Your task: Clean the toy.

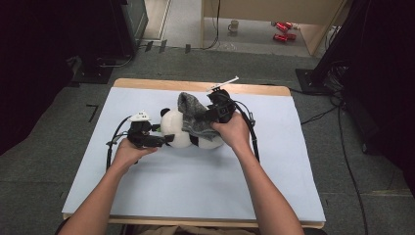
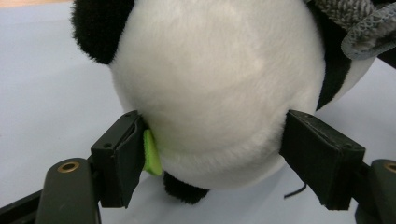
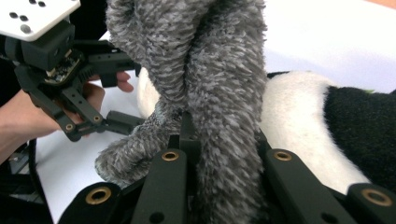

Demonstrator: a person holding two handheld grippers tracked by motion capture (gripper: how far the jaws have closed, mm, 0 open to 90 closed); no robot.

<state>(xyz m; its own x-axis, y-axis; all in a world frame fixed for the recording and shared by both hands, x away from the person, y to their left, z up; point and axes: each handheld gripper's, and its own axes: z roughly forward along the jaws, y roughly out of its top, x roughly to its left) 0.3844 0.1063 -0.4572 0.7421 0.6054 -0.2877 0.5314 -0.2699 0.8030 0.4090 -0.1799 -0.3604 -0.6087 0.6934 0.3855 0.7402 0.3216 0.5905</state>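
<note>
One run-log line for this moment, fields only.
left gripper: open, jaws flank panda plush | right gripper: shut on grey sock | sock draped over panda

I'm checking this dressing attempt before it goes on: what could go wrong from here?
1. The left gripper has its jaws wide around the panda plush, seemingly not pressing it, so the toy may slide or roll when pulled.
2. The right gripper is shut on the grey fuzzy cloth; a hard tug could drag the panda across the table or slip off the fabric.
</note>
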